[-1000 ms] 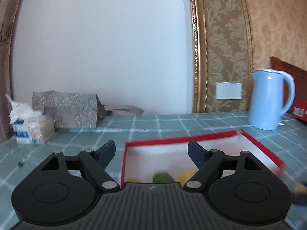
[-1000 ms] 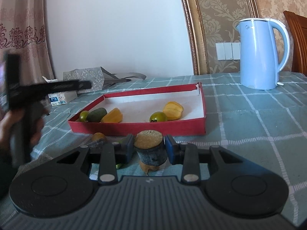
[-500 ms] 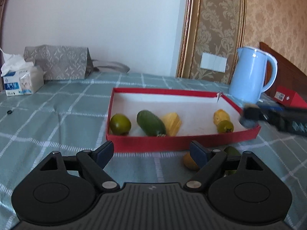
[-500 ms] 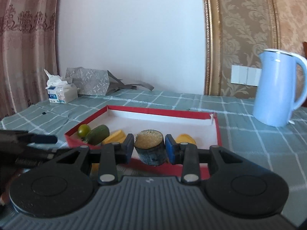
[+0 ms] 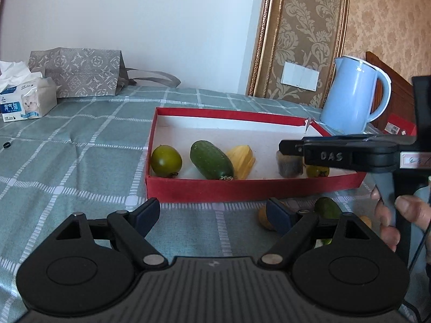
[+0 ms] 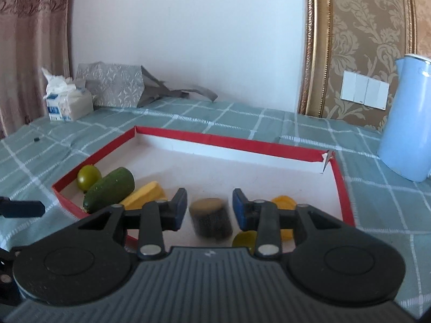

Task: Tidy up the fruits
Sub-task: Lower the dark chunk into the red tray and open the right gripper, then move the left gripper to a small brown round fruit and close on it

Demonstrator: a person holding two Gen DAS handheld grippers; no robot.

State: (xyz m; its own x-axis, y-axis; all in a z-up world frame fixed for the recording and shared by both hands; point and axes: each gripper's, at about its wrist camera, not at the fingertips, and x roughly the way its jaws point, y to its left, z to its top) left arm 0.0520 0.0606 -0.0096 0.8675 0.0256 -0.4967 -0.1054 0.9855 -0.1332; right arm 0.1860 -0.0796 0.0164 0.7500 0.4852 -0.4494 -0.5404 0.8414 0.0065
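A red-walled box [image 5: 215, 189] [image 6: 229, 145] lies on the checked cloth. In it are a green round fruit [image 5: 166, 160] [image 6: 89, 176], a dark green oblong fruit [image 5: 211, 159] [image 6: 109, 189], a yellow star fruit [image 5: 241, 157] [image 6: 144, 195], a small green fruit [image 5: 317, 171] [image 6: 245, 239] and a yellow piece [image 6: 282, 202]. My right gripper [image 6: 209, 210] [image 5: 291, 148] is open over the box; a blurred dark stubby cylinder [image 6: 210, 220] [image 5: 289, 162] sits loose between its fingers. My left gripper [image 5: 212, 214] is open and empty before the box. Loose fruits [image 5: 327, 207] lie on the cloth by its right finger.
A light blue kettle [image 5: 355, 99] [image 6: 406, 132] stands right of the box. A tissue pack [image 5: 24, 102] [image 6: 67, 102] and a grey patterned bag [image 5: 78, 74] [image 6: 113, 84] stand at the back left. A small black ring [image 5: 6, 144] lies on the cloth.
My right gripper moved over the box and opened; the dark cylinder left its grip and dropped into the box. My left gripper edged closer to the box front.
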